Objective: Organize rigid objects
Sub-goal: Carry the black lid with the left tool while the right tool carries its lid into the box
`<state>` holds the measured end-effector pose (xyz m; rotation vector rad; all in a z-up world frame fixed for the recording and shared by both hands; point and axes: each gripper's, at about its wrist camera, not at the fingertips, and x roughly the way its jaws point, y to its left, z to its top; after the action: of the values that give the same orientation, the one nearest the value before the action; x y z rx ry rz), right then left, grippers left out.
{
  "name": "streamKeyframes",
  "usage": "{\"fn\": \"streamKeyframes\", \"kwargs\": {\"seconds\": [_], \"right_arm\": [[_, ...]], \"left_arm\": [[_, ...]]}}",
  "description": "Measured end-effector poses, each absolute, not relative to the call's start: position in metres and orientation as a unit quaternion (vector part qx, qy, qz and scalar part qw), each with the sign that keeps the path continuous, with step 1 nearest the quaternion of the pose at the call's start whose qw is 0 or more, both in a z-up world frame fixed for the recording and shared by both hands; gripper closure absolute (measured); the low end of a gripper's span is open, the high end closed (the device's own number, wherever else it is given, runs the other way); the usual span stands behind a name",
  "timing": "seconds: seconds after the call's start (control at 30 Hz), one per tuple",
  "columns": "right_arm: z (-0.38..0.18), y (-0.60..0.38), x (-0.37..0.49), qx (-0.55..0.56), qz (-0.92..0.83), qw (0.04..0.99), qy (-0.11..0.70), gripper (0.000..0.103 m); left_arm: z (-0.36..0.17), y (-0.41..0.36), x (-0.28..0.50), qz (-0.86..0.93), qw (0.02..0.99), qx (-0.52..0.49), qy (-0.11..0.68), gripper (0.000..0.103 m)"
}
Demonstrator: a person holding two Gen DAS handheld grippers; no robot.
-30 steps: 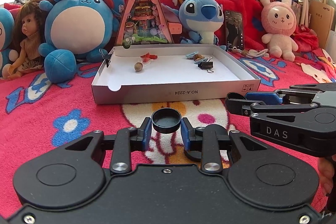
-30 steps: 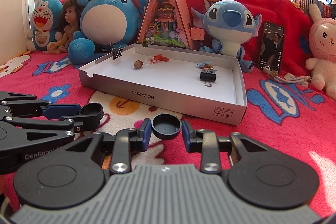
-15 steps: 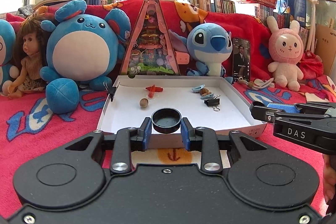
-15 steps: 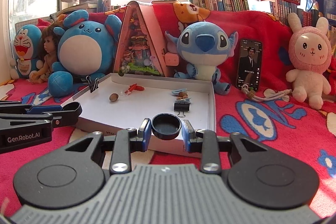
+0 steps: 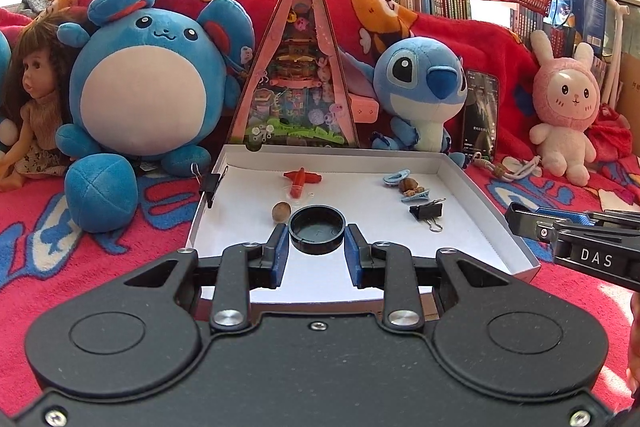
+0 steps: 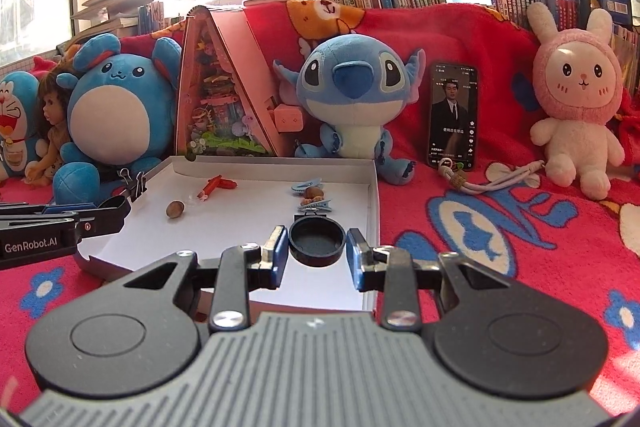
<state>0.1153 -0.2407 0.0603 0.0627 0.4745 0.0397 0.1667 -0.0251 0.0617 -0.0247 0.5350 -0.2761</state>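
Note:
My left gripper is shut on a black round cap and holds it above the front part of the white shallow box. My right gripper is shut on a second black cap over the box's right front part. In the box lie a nut, a red toy plane, blue hair clips and a black binder clip. Each gripper shows at the edge of the other's view.
Another binder clip is clamped on the box's left wall. Plush toys, a doll, a triangular pink dollhouse and a phone stand behind the box on a red patterned blanket. A corded strap lies at the right.
Both grippers have risen from the blanket and moved forward with their caps, from in front of the box to above its front part.

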Motion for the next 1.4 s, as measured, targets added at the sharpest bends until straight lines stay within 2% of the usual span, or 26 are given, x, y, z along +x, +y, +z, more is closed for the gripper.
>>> {"fn": "streamKeyframes", "kwargs": {"seconds": [0.73,1.4], "right_arm": [[0.044,-0.262,0.176,0.079,0.026,0.953,0.290,0.066],[0.018,-0.239,0.199,0.038,0.028,0.947,0.317,0.066]], "left_arm": [[0.030,-0.032,0.234,-0.131,0.940,0.005,0.316,0.075],[0.014,-0.034,0.248,-0.120,0.938,0.005,0.326,0.075]]}}
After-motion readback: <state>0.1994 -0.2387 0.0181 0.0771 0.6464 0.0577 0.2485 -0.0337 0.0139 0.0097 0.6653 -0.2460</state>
